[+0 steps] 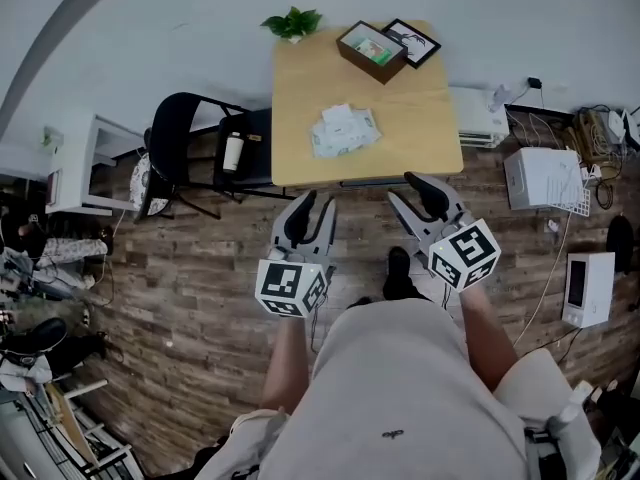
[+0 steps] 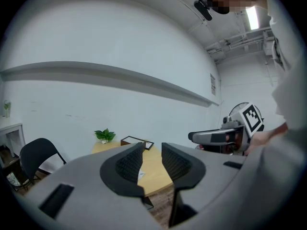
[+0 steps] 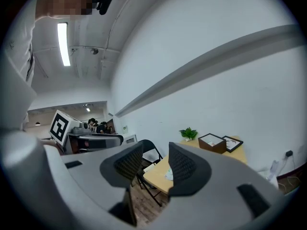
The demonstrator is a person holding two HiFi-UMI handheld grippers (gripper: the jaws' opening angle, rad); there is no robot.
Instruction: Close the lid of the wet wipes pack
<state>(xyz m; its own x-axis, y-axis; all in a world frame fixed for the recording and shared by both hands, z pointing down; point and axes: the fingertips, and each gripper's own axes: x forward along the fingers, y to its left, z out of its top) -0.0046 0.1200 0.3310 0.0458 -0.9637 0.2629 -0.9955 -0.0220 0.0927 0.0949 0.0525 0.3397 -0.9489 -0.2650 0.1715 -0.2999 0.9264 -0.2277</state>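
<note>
Writing: label on wet wipes pack (image 1: 345, 130) too small to read | Pack: lies mid-table (image 1: 300, 88) | Around: plant (image 1: 293, 23) far-left corner; brown box (image 1: 372, 51), picture frame (image 1: 412, 42) far right; chair (image 1: 185, 148) left | Tools: left tool (image 1: 317, 206), right tool (image 1: 405, 190) jaws apart, empty, nearly level over the floor, near side of table, apart from pack
</note>
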